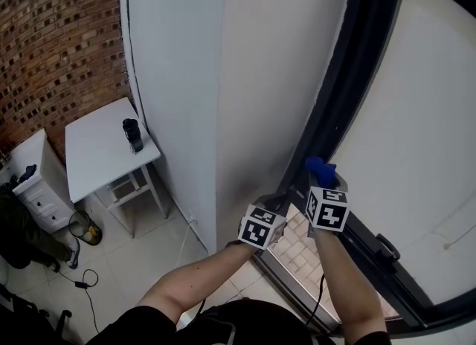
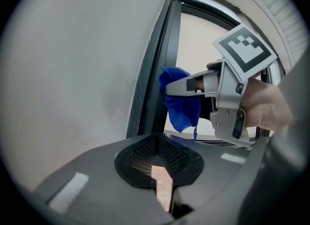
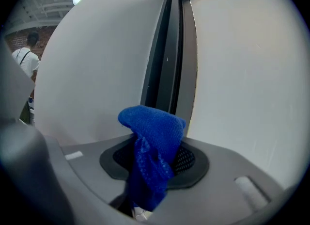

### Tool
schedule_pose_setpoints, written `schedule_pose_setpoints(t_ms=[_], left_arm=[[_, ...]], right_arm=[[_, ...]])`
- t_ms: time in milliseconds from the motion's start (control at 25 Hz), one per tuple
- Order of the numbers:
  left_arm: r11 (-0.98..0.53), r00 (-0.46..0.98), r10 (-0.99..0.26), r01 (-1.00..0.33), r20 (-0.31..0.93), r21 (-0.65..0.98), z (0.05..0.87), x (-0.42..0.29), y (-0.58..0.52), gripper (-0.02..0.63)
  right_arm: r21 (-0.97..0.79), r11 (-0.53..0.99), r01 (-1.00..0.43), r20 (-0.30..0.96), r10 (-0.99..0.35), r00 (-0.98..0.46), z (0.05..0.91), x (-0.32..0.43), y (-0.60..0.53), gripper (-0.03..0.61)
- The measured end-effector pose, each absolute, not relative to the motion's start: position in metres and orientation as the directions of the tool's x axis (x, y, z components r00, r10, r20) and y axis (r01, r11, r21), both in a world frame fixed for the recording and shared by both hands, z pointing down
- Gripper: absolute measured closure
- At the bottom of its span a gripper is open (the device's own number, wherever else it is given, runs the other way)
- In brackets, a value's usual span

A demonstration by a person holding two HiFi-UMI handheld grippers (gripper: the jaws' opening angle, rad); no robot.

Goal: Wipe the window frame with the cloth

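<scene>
Both tongs sit low near the foot of the window frame (image 1: 336,105), but the right one does the work. Your right tongs (image 3: 155,170) is clamped on the blue cloth (image 3: 152,139), which bunches out past the tips. The dark frame upright lies straight ahead of that cloth. Its long axis runs up and away from you beside the white wall (image 1: 178,76). In the left gripper view the cloth looks pressed to the upright's inner edge, though contact is hard to confirm. Your left tongs (image 2: 162,170) is drawn almost together with nothing in it, just beside the right one on the wall side. By my reading, your stroke should follow the upright lengthwise.
</scene>
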State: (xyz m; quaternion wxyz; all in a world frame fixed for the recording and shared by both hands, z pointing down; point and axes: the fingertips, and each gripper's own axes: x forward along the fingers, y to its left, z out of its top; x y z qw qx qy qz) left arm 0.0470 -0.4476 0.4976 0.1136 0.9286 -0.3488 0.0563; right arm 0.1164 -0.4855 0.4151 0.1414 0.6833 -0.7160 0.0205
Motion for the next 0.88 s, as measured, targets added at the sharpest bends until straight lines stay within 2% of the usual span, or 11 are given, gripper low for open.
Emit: schedule_pose_setpoints(t_ms=[320, 880], left_arm=[[-0.732, 0.751, -0.635, -0.660, 0.181, 0.170, 0.495, 0.045, -0.448, 0.624], [-0.764, 0.780, -0.613, -0.626, 0.126, 0.157, 0.455, 0.054, -0.452, 0.624]], right_arm=[[0.179, 0.047, -0.983, 0.237, -0.971, -0.003, 0.405, 0.121, -0.492, 0.425], [0.158, 0.113, -0.981, 0.241, -0.968, -0.072, 0.376, 0.121, -0.497, 0.425]])
